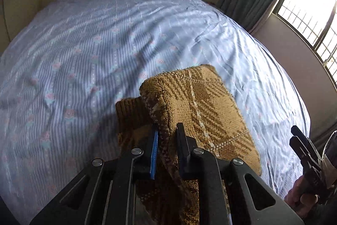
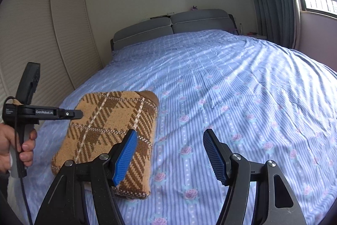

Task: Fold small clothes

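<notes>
Bed (image 2: 231, 98) holds folded knit (image 2: 111, 125); left claw (image 1: 166, 130) pinching it; right claw (image 2: 170, 153) agape.

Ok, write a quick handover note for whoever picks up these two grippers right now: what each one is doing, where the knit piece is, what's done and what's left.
Left gripper: fingers shut on the raised near-left edge of the brown plaid knit garment.
Right gripper: open, holding nothing, hovering over the striped floral bedsheet just right of the garment.
Garment: already a compact folded rectangle lying near the foot of the bed, left side.
Done: the main folds appear made.
Left: probably lay down or tuck the pinched edge, release, and smooth it flat. No other clothes are in view.
</notes>
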Motion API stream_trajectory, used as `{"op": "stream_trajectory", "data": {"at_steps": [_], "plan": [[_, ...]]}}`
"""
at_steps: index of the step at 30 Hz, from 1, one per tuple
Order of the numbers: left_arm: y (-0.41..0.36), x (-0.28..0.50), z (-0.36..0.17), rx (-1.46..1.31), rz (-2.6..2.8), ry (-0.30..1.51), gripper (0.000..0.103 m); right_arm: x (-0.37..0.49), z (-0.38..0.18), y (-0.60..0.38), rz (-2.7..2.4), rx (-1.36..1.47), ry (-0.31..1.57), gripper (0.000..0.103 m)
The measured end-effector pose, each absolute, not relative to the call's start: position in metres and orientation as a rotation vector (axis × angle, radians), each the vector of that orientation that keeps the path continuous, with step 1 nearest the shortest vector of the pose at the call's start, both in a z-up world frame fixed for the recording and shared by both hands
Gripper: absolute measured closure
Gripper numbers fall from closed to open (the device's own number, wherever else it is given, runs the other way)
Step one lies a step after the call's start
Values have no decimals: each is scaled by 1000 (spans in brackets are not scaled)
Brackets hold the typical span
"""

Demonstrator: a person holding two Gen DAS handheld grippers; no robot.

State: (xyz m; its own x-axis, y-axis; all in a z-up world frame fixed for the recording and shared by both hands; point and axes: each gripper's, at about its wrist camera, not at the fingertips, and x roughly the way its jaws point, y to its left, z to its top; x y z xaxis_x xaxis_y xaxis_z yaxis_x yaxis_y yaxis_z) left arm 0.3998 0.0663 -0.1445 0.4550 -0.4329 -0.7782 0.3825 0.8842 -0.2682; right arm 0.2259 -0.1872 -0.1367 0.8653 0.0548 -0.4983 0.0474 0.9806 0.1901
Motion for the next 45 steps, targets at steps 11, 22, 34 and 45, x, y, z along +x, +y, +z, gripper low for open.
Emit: {"op": "stream_trajectory", "data": {"at_steps": [11,22,34,45], "plan": [[62,389,-174,-64,-474,964,86,231,-153,-179,32,173,596,38],[47,343,-110,20,-453,858,48,212,-136,-170,63,163,575,38],[49,299,-162,25,-364,958,41,203,-141,-171,68,147,607,38],[67,288,-187,-109,-290,920,32,220,-161,-178,56,156,698,32]]}}
